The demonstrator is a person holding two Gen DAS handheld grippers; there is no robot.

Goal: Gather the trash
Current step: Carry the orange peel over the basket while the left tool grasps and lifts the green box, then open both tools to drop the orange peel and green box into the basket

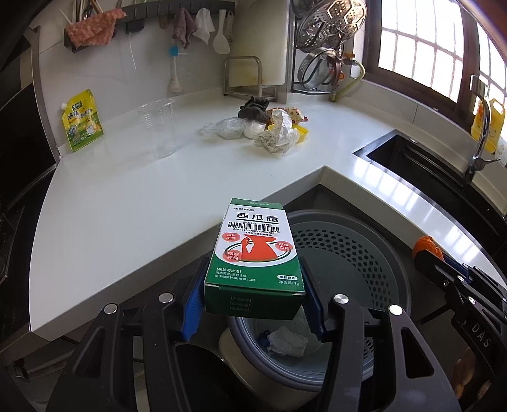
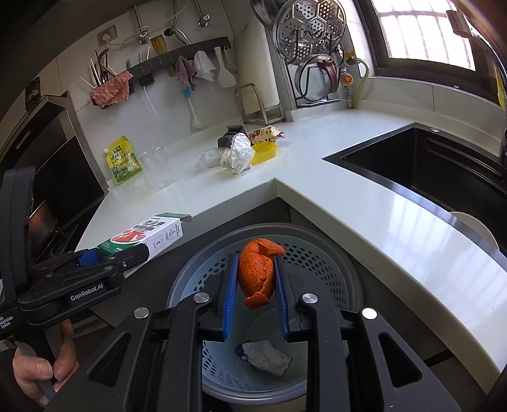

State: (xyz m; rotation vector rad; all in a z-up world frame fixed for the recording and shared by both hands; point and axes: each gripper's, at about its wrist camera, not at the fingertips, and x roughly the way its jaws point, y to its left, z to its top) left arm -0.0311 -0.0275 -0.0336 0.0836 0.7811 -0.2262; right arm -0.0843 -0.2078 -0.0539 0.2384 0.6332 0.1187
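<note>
White L-shaped stone desk (image 1: 133,202), mostly bare near its front edge; trash heap of crumpled wrappers (image 1: 272,130) sits far back. Grey perforated plastic bin (image 2: 320,253) below the inner corner holds one crumpled white paper (image 2: 266,355). Left tool (image 1: 253,285) grips green-white cardboard box (image 1: 253,250) at bin rim. Right tool (image 2: 256,279) clamps orange peel (image 2: 256,272) over bin.

Black sink (image 2: 421,164), steamer rack (image 1: 332,23), rice paddle (image 2: 225,68)

Layout: both loads over the bin.
Box (image 1: 253,253) in left hand-held gripper (image 1: 253,301), peel (image 2: 256,272) in right hand-held gripper (image 2: 256,285); bin (image 2: 317,253) below, counter (image 1: 126,206) and trash pile (image 1: 272,126) ahead.
</note>
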